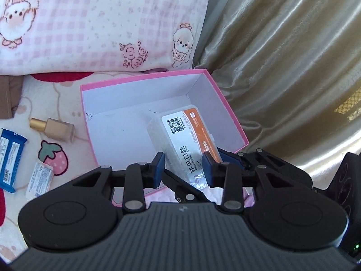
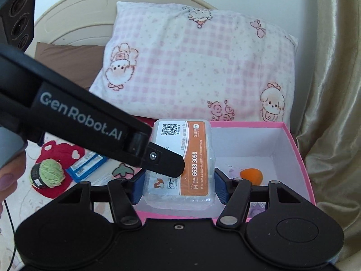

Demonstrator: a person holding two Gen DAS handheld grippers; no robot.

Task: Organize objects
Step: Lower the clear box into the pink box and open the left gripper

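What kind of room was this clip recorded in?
Most likely a bedroom, with the work done on a bed. A pink checked pillow leans against a rounded headboard, a cartoon strawberry-print sheet lies under the pink box, and a shiny gold curtain hangs alongside.

I saw the clear plastic case [image 2: 179, 164] with its orange-and-white label tilted over the open pink box [image 2: 291, 158]. An orange ball [image 2: 251, 175] lay on the box's white floor.
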